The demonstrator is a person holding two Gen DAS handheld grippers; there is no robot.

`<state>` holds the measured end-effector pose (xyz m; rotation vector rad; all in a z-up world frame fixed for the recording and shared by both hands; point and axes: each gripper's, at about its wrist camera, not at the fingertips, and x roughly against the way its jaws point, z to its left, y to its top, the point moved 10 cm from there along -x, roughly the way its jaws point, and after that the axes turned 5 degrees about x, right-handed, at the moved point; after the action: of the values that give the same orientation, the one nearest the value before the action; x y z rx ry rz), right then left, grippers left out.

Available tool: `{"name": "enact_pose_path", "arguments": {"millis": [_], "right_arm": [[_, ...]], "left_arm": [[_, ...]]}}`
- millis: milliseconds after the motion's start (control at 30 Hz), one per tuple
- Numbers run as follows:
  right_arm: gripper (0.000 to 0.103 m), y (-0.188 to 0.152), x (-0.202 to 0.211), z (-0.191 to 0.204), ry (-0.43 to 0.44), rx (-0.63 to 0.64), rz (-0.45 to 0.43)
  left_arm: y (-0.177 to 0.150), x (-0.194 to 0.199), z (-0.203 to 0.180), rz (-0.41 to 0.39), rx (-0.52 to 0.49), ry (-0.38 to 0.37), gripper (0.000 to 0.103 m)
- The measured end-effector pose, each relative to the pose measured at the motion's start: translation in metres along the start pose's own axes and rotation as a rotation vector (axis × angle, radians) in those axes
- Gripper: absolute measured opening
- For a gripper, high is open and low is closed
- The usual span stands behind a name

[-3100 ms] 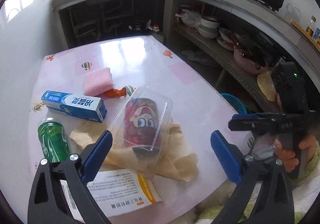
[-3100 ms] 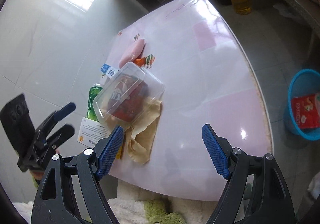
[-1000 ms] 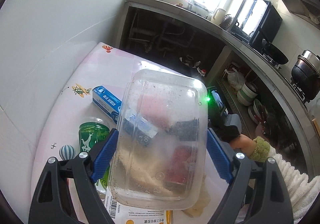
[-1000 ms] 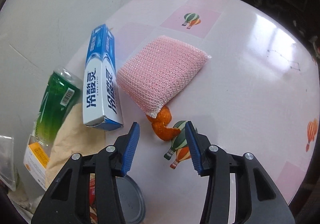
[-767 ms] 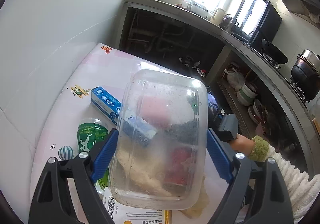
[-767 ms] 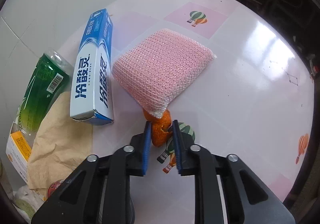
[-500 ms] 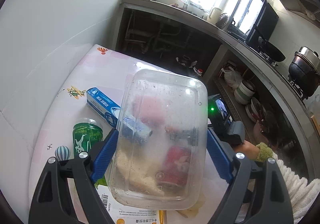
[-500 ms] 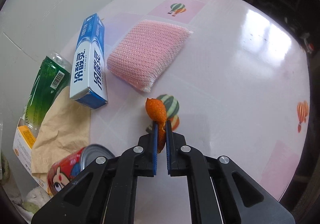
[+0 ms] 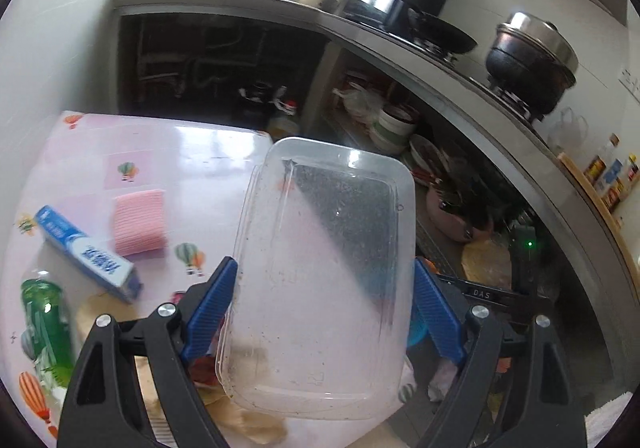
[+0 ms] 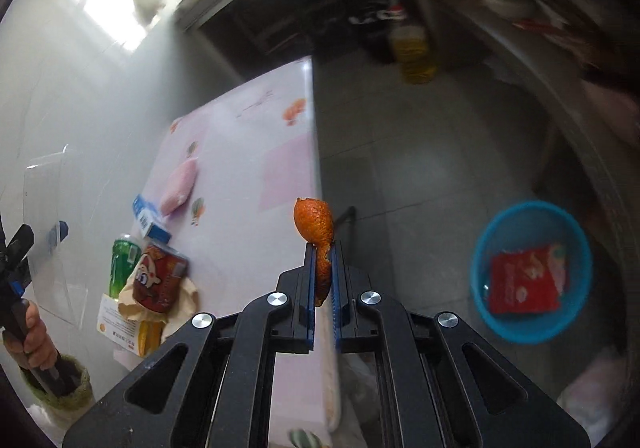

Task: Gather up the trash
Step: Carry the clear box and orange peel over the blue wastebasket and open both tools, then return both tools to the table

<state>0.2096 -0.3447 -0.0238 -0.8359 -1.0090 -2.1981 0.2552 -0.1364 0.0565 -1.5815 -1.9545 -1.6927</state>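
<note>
At centre frame, the right gripper is pinching an orange peel thinly between nearly closed jaws; it is risking slipping before the blue basket at lower right. The left gripper is clamping a clear plastic container with jaws spread wide.

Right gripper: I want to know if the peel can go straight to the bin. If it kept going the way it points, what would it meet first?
The right gripper, shut on the peel, points past the table edge toward bare floor, as far as depth shows. The basin lies off to the right.
</note>
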Motion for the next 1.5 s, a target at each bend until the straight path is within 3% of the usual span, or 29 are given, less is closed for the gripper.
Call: {"name": "enact_pose_path", "arguments": {"millis": [133,233,433,600,733,767,900,1100,1500], "right_arm": [[0.006,-0.055,0.013,-0.082,-0.095,-0.230,0.008],[0.006,-0.090,0.006,-0.125,-0.112,-0.377,0.027],[0.006,-0.106,-0.025,-0.176,-0.123,-0.519,0.036],[0.011,-0.091,-0.064,-0.208,-0.123,-0.558,0.054],[0.049,-0.085,-0.106,-0.243,-0.178,-0.582,0.083],[0.049,-0.089,-0.110,-0.255,-0.207,-0.592,0.097],[0.049,-0.104,-0.118,-0.262,-0.211,-0.652,0.102],[0.050,-0.114,-0.100,-0.245,-0.204,-0.611,0.077],[0.052,-0.122,-0.071,-0.206,-0.189,-0.519,0.059]], "left_arm": [[-0.015,-0.075,-0.065,0.170,-0.069,-0.120,0.084],[-0.034,-0.137,-0.102,0.322,-0.092,-0.151,0.084],[-0.081,-0.251,-0.148,0.560,-0.121,-0.076,0.084],[-0.100,-0.332,-0.167,0.639,-0.131,0.033,0.086],[-0.117,-0.379,-0.168,0.671,-0.119,0.112,0.094],[-0.120,-0.385,-0.168,0.674,-0.117,0.134,0.094],[-0.126,-0.390,-0.167,0.684,-0.110,0.110,0.094],[-0.117,-0.368,-0.167,0.644,-0.131,0.105,0.094],[-0.076,-0.251,-0.165,0.467,-0.152,0.007,0.094]]}}
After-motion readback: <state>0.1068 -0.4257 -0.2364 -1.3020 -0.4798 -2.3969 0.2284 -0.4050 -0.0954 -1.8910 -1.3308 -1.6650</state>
